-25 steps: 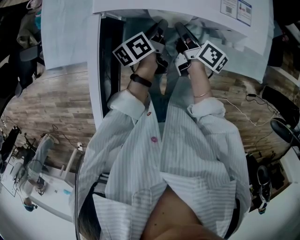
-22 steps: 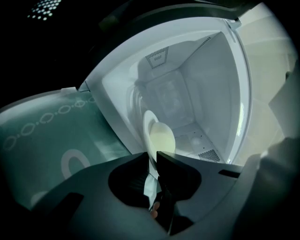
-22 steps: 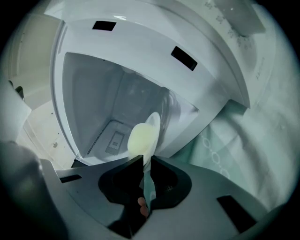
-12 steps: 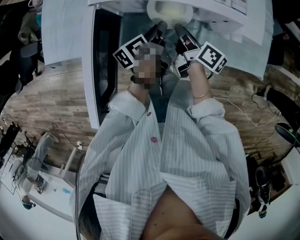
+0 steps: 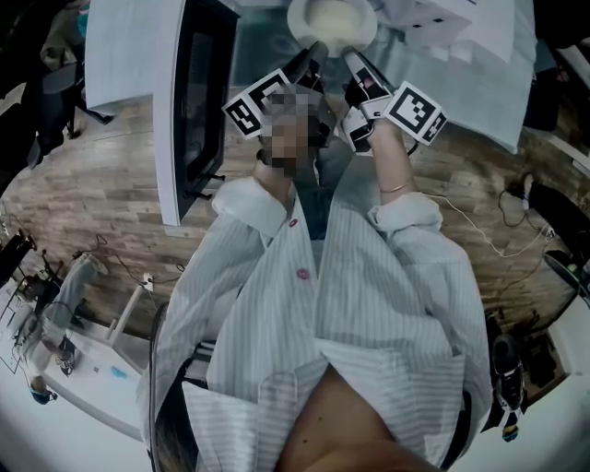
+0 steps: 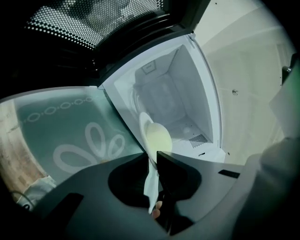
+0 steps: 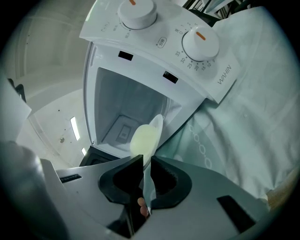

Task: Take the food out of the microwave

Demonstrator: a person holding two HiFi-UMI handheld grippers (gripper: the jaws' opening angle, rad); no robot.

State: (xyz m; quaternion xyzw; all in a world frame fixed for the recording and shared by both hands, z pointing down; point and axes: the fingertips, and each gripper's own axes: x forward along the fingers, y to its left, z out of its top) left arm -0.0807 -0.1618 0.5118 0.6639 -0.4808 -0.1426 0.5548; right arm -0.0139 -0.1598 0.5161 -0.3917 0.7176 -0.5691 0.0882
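Reaching out from the chest with both forearms (image 5: 395,166), striped sleeves (image 5: 253,207) rolled back, wrists close together, tools pointed forward and tipped slightly down.

Carrying two tools, one on each side: the left hand-held gripper (image 6: 152,153) and the right hand-held gripper (image 7: 146,157), tips converging on a single load. Topped by two black-and-white marker cubes (image 5: 258,100), one on each tool.

Pinching between them one round white plate (image 5: 332,20) heaped with pale yellow food (image 7: 142,139). Clamped by the left pair of jaws on one edge and by the right pair on the opposite edge, both narrowed to a slim gap, the thin rim pressed between the pads (edge-on in both gripper views).

Held in the air just in front of the open cavity of the one white microwave (image 7: 140,61), above the pale green patterned cloth (image 7: 253,98) draped over the bench.

Also in shot: two round white dials (image 7: 200,42) with orange marks on the control panel, one dark-glass door (image 5: 198,92) swung wide at the left of the head view, and a wood-plank floor (image 5: 101,203) beyond.
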